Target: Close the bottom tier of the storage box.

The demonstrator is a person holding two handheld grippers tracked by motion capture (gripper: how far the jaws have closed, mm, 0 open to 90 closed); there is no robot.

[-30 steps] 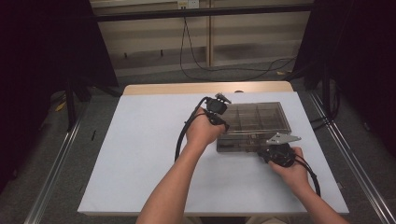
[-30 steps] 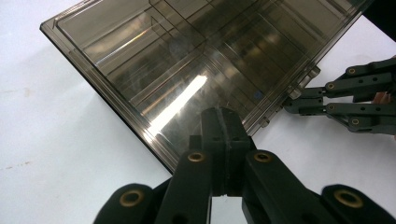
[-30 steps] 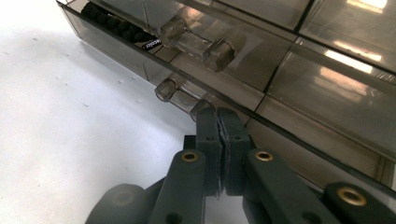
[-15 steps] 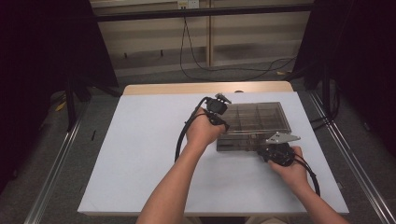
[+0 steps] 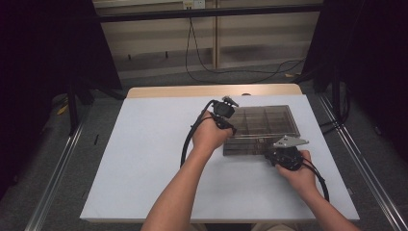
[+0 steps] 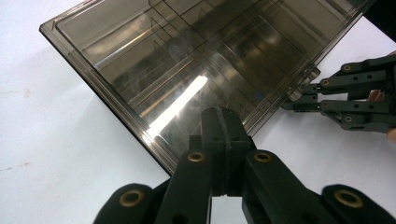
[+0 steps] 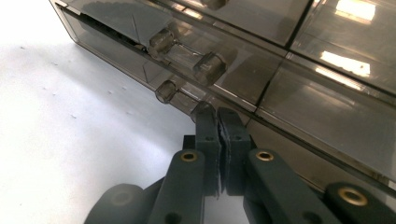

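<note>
The left tongs (image 5: 230, 126) are held over the left edge of a smoke-tinted compartment box (image 5: 262, 126), with the jaws pressed together. In the left gripper view the closed tips (image 6: 223, 122) are seen lying over the rim of the lid; whether the rim is pinched between them cannot be told. The right tongs (image 5: 270, 155) are positioned at the near edge of the box, toward its right half. In the right gripper view the jaws of these tongs (image 7: 222, 122) are seen clenched, their tips set against the front wall of the box just beside a clear latch (image 7: 187, 53) with rounded knobs. Whether a part of the latch is gripped cannot be told.

The compartment box is placed on the white table (image 5: 144, 159), in the right half of the far portion, near the far edge and well apart from the left edge. Its lid is closed, and the internal dividers are visible through the tinted plastic. The box lies flat, with its long sides parallel to the far edge of the table.

Each pair of tongs is carried in one hand of the person, whose forearms enter from the near edge of the table. A black cable (image 5: 190, 139) is trailed from the left tongs in a loop over the table surface.
</note>
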